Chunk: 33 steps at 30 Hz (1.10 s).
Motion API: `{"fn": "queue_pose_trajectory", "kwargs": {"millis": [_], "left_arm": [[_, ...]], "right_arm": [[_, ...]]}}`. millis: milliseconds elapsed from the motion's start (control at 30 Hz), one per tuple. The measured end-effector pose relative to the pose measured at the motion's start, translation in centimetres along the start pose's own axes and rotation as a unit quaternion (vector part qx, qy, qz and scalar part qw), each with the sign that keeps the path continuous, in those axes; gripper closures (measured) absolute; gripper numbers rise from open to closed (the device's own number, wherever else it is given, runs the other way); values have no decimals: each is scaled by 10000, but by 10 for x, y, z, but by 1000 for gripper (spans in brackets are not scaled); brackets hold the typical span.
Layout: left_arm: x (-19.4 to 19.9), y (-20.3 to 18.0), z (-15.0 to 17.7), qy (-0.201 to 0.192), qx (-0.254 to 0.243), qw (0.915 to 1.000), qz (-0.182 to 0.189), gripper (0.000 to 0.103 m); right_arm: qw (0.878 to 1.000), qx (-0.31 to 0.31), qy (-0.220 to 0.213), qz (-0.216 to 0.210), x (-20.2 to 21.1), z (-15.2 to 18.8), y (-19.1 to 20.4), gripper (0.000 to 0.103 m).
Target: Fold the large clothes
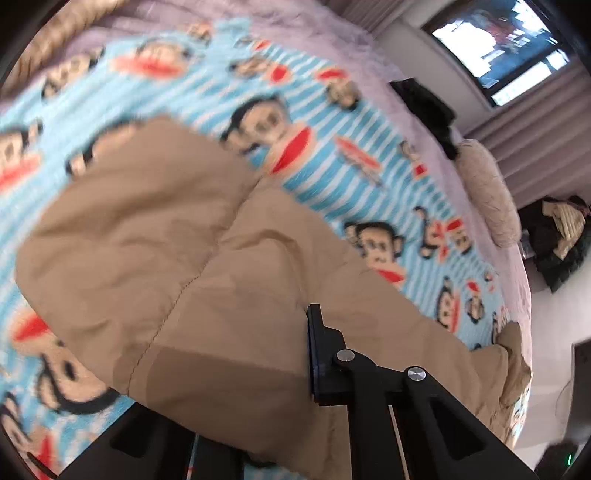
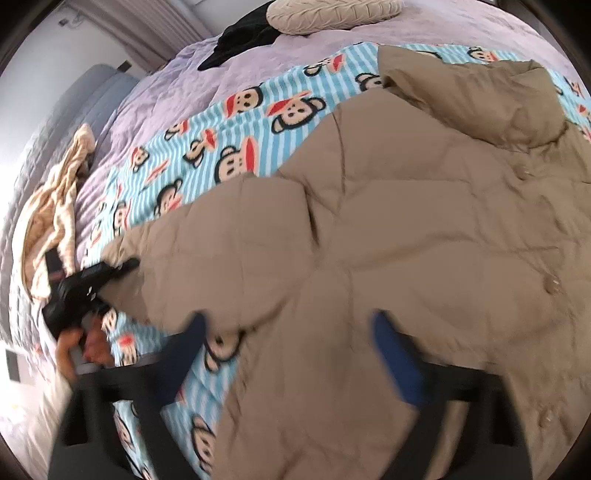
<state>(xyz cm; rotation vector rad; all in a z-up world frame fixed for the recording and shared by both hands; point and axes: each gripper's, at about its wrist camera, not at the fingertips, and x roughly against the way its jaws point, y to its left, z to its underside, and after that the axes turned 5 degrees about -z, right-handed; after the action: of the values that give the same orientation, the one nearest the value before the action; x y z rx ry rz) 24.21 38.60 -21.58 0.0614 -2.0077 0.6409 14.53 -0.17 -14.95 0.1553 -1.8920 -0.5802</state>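
Note:
A tan quilted puffer jacket (image 2: 388, 229) lies spread on a blue striped monkey-print blanket (image 2: 221, 122) on the bed. In the left wrist view the jacket (image 1: 166, 236) fills the middle and drapes over my left gripper (image 1: 236, 369); only the right finger (image 1: 317, 354) shows, the left one is hidden under the fabric, which sits between the jaws. In the right wrist view my left gripper (image 2: 107, 275) holds the jacket's left edge. My right gripper (image 2: 291, 339) is open, its blue-padded fingers (image 2: 391, 354) hovering over the jacket's lower part.
A lilac bedspread (image 2: 155, 96) covers the bed. A black garment (image 2: 240, 37) and a beige pillow (image 2: 332, 13) lie at the far end, and a cream garment (image 2: 51, 206) on the left. A window (image 1: 498, 44) and a dark heap on the floor (image 1: 557, 236) stand beyond the bed.

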Motion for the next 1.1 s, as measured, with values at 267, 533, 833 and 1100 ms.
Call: {"fn": "queue_pose_trajectory", "kwargs": {"millis": [267, 533, 833, 1100], "left_arm": [[84, -72, 11, -579, -1302, 9870, 750, 90], [107, -218, 65, -478, -2478, 9516, 1752, 90], [58, -378, 194, 159, -3694, 9098, 1884, 90], [-2, -389, 300, 334, -4672, 8821, 508, 37]], "right_arm": [[9965, -554, 249, -575, -57, -13, -13, 97], [9889, -553, 826, -1105, -92, -4, -20, 97], [9970, -707, -138, -295, 48, 16, -127, 97], [9894, -1058, -608, 792, 125, 39, -225, 97]]}}
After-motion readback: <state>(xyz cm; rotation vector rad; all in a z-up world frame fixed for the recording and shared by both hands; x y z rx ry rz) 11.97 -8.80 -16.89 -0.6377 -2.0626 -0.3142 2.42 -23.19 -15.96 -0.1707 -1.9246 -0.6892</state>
